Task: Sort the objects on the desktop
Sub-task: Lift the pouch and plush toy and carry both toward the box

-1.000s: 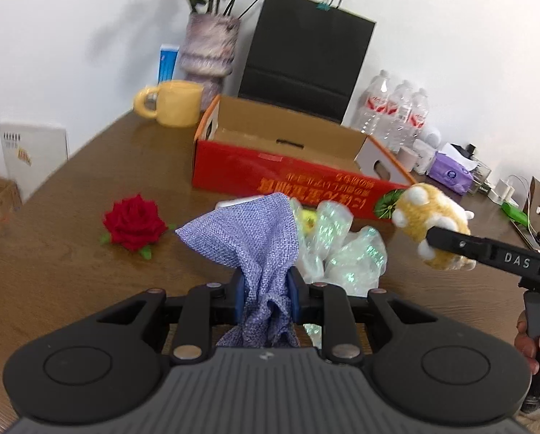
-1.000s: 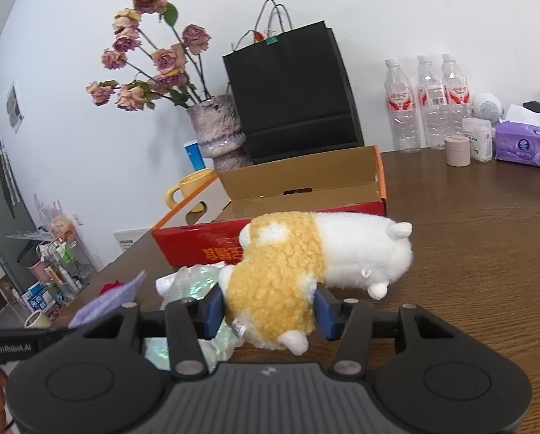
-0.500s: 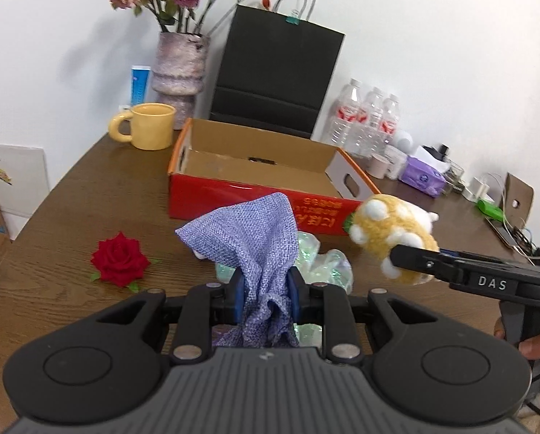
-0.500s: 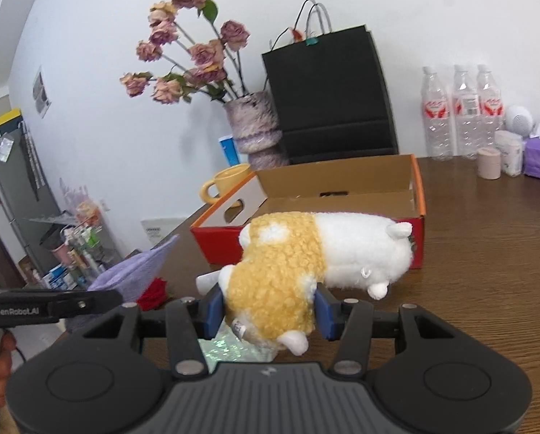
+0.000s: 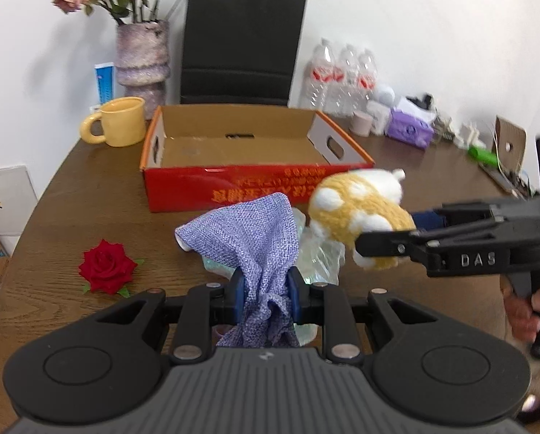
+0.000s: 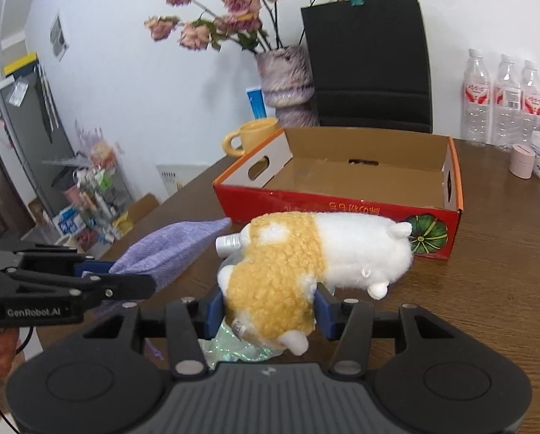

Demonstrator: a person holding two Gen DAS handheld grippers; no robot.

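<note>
Blue pads of the left gripper (image 5: 263, 294) are pinched tight on a bunched purple-blue woven cloth (image 5: 250, 231), which fans upward above the brown wooden table (image 5: 81, 209). To its right, the right gripper (image 6: 266, 311) is clamped on the yellow rear half of a yellow-and-white plush animal (image 6: 317, 253), the toy held off the table with its white end toward the open red cardboard box (image 5: 233, 184). Crinkled clear plastic wrapping (image 5: 322, 256) lies on the table below the cloth and the toy, just in front of the box. A red artificial rose (image 5: 105, 266) rests on the table to the left, well apart from the box. A yellow ceramic mug (image 5: 119, 121) stands beside the box's far left corner.
</note>
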